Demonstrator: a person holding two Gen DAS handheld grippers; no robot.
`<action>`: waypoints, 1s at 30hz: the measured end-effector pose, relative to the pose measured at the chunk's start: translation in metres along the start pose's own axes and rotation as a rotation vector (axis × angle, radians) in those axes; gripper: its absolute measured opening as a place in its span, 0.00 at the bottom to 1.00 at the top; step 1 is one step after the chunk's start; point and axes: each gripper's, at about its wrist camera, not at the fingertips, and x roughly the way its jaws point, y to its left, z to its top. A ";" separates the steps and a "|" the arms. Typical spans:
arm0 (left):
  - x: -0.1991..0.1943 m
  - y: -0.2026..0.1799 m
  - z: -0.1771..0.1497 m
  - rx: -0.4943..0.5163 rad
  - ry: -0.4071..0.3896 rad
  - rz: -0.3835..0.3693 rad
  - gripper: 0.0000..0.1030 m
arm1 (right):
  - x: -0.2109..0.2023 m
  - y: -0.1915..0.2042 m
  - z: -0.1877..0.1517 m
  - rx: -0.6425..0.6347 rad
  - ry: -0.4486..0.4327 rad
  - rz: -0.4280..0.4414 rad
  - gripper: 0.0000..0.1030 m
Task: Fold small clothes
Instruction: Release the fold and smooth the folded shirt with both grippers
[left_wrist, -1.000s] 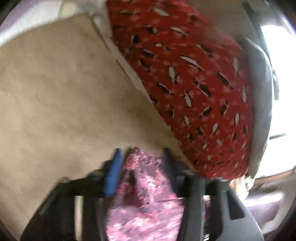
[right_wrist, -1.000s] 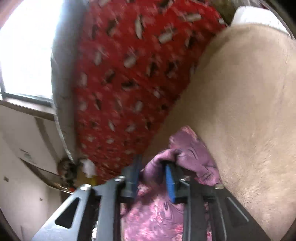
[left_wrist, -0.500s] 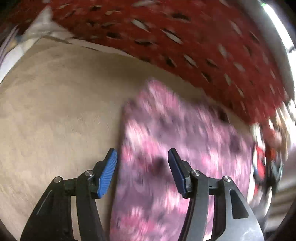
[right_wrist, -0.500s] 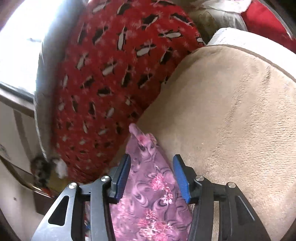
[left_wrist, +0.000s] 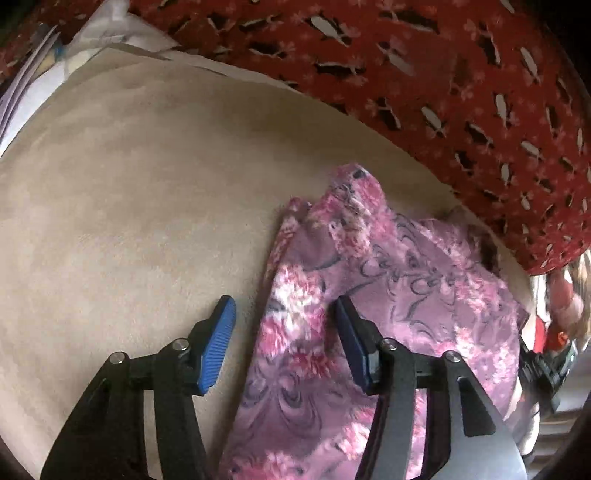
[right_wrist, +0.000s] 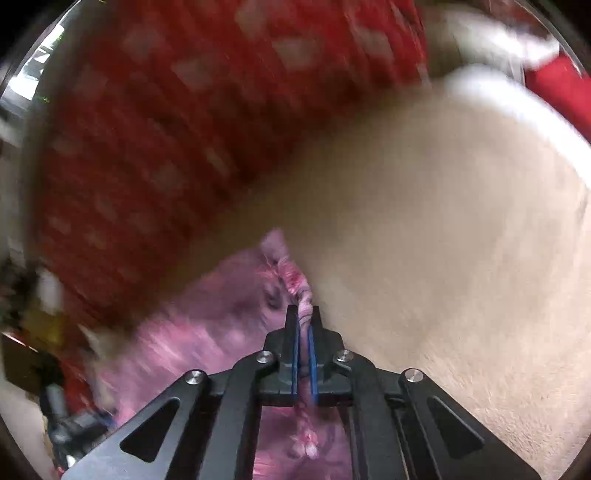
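Note:
A small pink-purple floral garment (left_wrist: 406, 280) lies on a beige plush cushion (left_wrist: 147, 203). My left gripper (left_wrist: 284, 301) hovers over the garment's left edge. Its jaws stand apart and are closing a little; the cloth's edge runs between the blue pads (left_wrist: 218, 347), which do not press on it. In the blurred right wrist view, my right gripper (right_wrist: 304, 308) is shut on a bunched edge of the garment (right_wrist: 221, 314), with a twisted fold sticking out beyond the tips. The cushion (right_wrist: 443, 221) spreads out to its right.
A red blanket with a penguin print (left_wrist: 443, 74) borders the cushion on its far side and shows again in the right wrist view (right_wrist: 166, 110). White cloth (left_wrist: 110, 33) lies at the top left corner. Small cluttered items (left_wrist: 546, 354) sit at the far right edge.
The left gripper let go of the garment, which now lies flat on the cushion. The right gripper opened over the garment's edge, then shut on it.

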 end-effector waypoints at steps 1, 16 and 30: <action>-0.006 -0.001 -0.005 0.008 -0.003 -0.011 0.52 | -0.014 0.001 -0.004 -0.005 -0.033 0.025 0.11; -0.029 -0.006 -0.119 0.078 0.003 -0.026 0.52 | -0.099 -0.040 -0.109 -0.018 -0.065 0.183 0.05; -0.028 0.001 -0.132 0.106 0.001 -0.034 0.56 | -0.117 -0.014 -0.155 -0.086 -0.100 -0.011 0.13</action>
